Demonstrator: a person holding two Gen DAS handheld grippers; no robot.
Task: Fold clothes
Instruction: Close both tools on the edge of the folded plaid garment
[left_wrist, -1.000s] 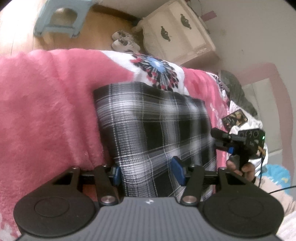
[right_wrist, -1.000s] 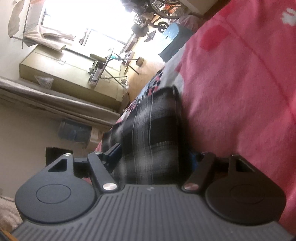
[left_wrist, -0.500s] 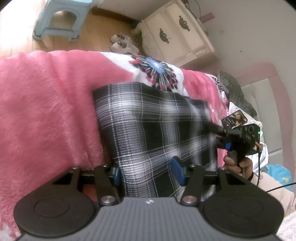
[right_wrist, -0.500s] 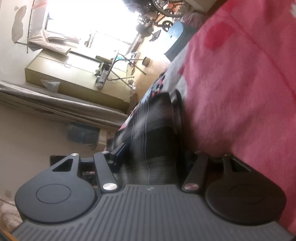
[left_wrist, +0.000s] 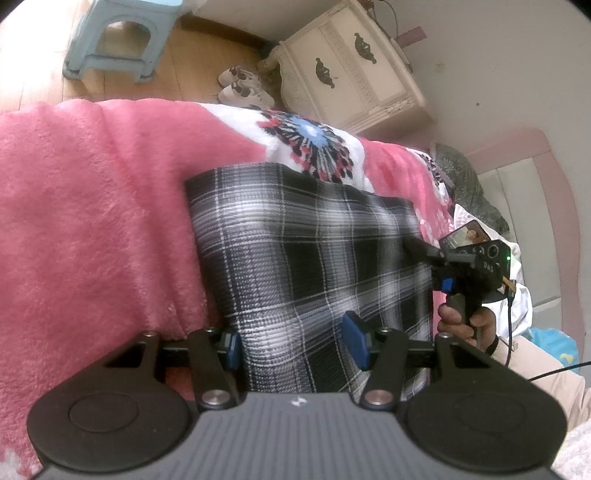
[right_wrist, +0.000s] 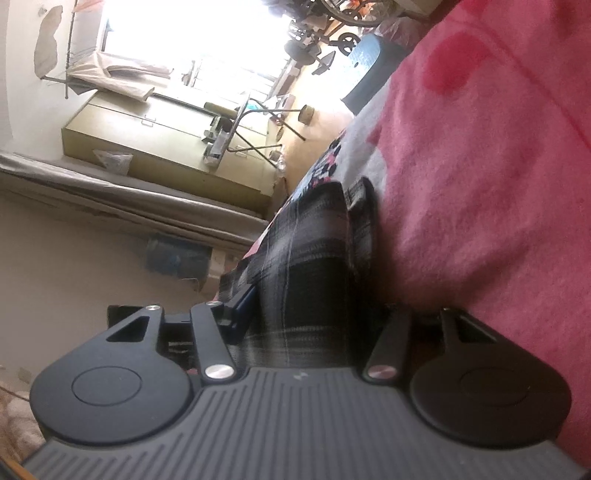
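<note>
Nearest to us, our left gripper (left_wrist: 295, 341) stood with its blue pads (left_wrist: 355, 345) apart, straddling the near edge of the plaid cloth (left_wrist: 306, 258). One pad lay on top of the fabric and the other sat at the cloth's left edge. We could not tell whether they pressed on it.

The plaid cloth lay folded into a rectangle on the pink blanket (left_wrist: 92, 221), reaching from the near edge of the bed towards the far edge, where a white patch with a flower print (left_wrist: 310, 144) showed on the blanket.

At the cloth's right edge, our right gripper (left_wrist: 424, 251) came in from the side, held in a hand (left_wrist: 467, 321). In its own view, the right gripper (right_wrist: 314, 314) had the edge of the cloth (right_wrist: 314, 258) between its jaws, which were closing. We could not tell whether the pads were pressing yet.

Beyond the bed, on the wooden floor (left_wrist: 184, 55), stood a pale blue stool (left_wrist: 114, 40), a pair of white shoes (left_wrist: 243, 86) and a cream bedside cabinet (left_wrist: 351, 70) by the wall.
</note>
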